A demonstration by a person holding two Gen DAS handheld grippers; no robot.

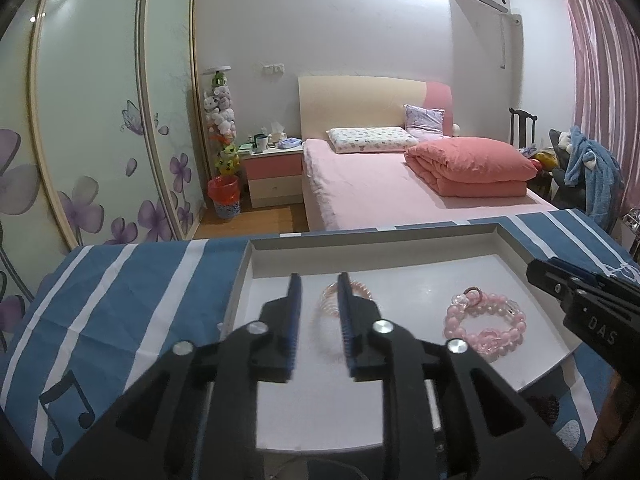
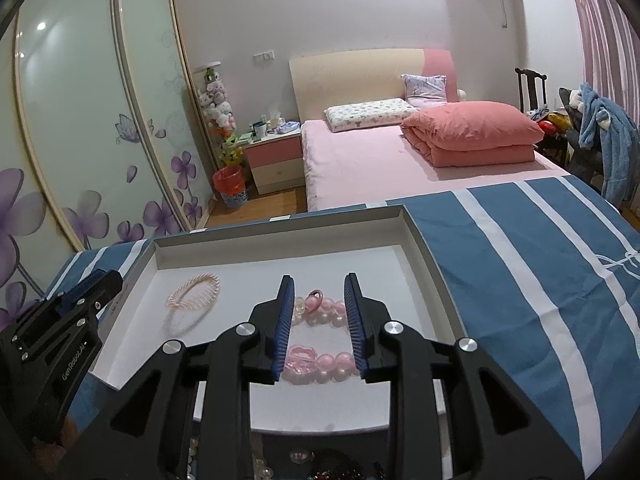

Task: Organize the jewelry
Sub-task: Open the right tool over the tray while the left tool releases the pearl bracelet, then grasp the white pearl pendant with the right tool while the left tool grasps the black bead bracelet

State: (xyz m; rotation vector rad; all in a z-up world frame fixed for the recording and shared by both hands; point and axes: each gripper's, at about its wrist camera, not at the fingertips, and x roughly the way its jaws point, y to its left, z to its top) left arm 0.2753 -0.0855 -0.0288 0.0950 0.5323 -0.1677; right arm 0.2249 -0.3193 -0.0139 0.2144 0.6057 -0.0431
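Observation:
A shallow white tray [image 1: 360, 240] [image 2: 280, 220] sits on a blue striped cloth. A pale pink coil bracelet [image 1: 326, 300] [image 2: 194, 292] lies flat in its left part. My left gripper [image 1: 319, 282] hovers over it, open, with the coil partly hidden behind the right finger and nothing pressed between the pads. A pink bead bracelet [image 1: 484, 324] [image 2: 320, 310] with a clear charm lies in the tray's right part. My right gripper [image 2: 319, 280] straddles it, open, beads showing in the gap below the pads. Each view shows the other gripper at its edge [image 1: 560, 284] [image 2: 100, 284].
The blue-and-white striped cloth [image 2: 500, 248] covers the table around the tray. Several loose beads and trinkets [image 2: 300, 456] lie below the tray's near edge. Beyond the table stand a pink bed [image 1: 380, 188], a floral wardrobe [image 1: 100, 140] and a chair with a blue robe [image 1: 592, 168].

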